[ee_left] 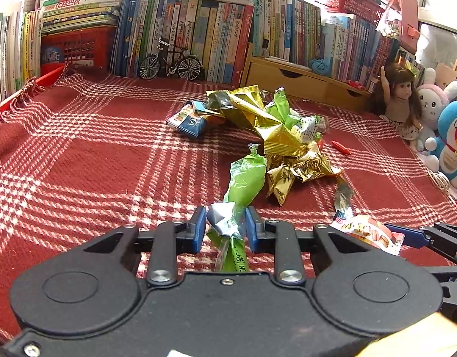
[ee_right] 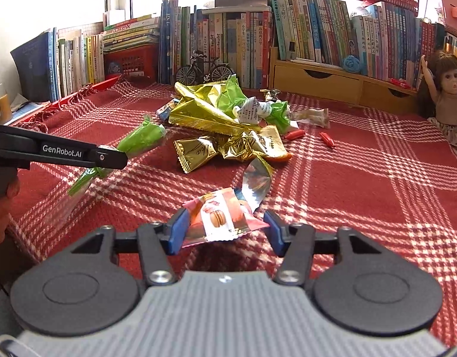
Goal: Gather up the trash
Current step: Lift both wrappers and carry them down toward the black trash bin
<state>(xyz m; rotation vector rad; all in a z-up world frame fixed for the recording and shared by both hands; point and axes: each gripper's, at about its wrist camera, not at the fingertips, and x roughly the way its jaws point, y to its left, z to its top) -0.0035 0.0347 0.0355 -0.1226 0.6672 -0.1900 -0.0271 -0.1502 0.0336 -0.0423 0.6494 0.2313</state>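
A: How do the left gripper (ee_left: 225, 228) jaws stand?

B: Narrow, the blue pads pressed on a crumpled green wrapper (ee_left: 247, 178) — its silvery twist is pinched between them, the rest lying ahead on the red plaid cloth (ee_left: 94, 160).

A: And the right gripper (ee_right: 225, 228)?

B: About half open. A pink macaron wrapper (ee_right: 221, 215) sits between the pads; the left pad touches it, the right seems just clear of its corner — I cannot tell whether it is gripped.

A: Pose?

B: Both point forward and slant down at the cloth. A hand (ee_right: 4, 205) holds the left tool's handle.

A: Other trash?

B: A heap of gold wrappers (ee_right: 216, 119) lies beyond, before the books (ee_left: 198, 29).
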